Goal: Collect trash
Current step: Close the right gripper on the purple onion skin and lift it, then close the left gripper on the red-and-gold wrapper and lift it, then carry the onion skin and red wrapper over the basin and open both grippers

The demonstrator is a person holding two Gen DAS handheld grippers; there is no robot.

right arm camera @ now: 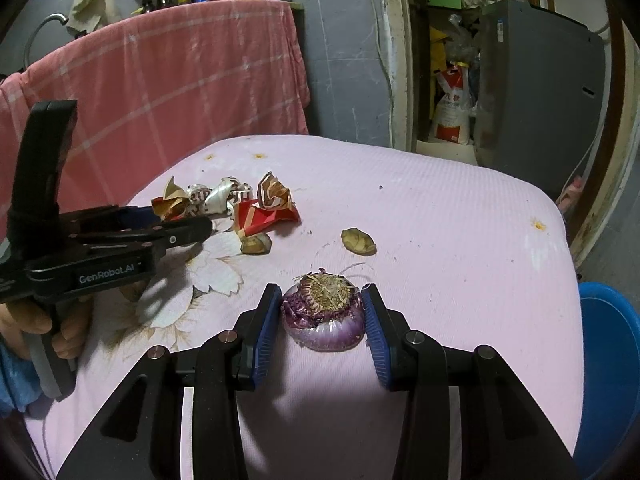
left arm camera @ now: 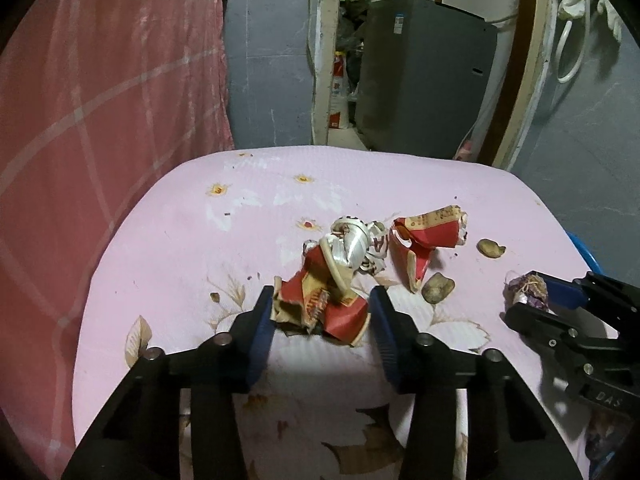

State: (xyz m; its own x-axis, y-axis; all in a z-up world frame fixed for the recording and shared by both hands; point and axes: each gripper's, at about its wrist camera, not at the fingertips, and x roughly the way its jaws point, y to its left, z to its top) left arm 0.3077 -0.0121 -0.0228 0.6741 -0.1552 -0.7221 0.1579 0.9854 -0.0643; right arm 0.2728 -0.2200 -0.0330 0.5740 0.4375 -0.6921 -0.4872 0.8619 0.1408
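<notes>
Left wrist view: the crumpled wrapper (left arm camera: 320, 300) lies on the pink cloth (left arm camera: 180, 240), long axis running from the near fingers up and right toward a white crinkled end.
Left gripper (left arm camera: 322, 312): jaws part-spread, a blue pad against each side of the wrapper's near red end, pinching it.
Second wrapper piece (left arm camera: 428, 236): red, torn, just right of the first, long axis tilted up to the right.
Peels: one brown peel (left arm camera: 437, 288) just beside the torn piece, another (left arm camera: 491, 248) further right.
Right wrist view: the onion end (right arm camera: 326, 312) sits on the cloth (right arm camera: 440, 220), cut root face up and slightly away, purple skin toward the camera.
Right gripper (right arm camera: 324, 316): jaws part-spread, both pads at the onion's sides; the right pad seems to touch, though that contact is hard to confirm.
Bucket (right arm camera: 608, 360): blue, beside the cloth's right edge.
Left hand (right arm camera: 48, 332): wrapped round the left gripper's handle.
</notes>
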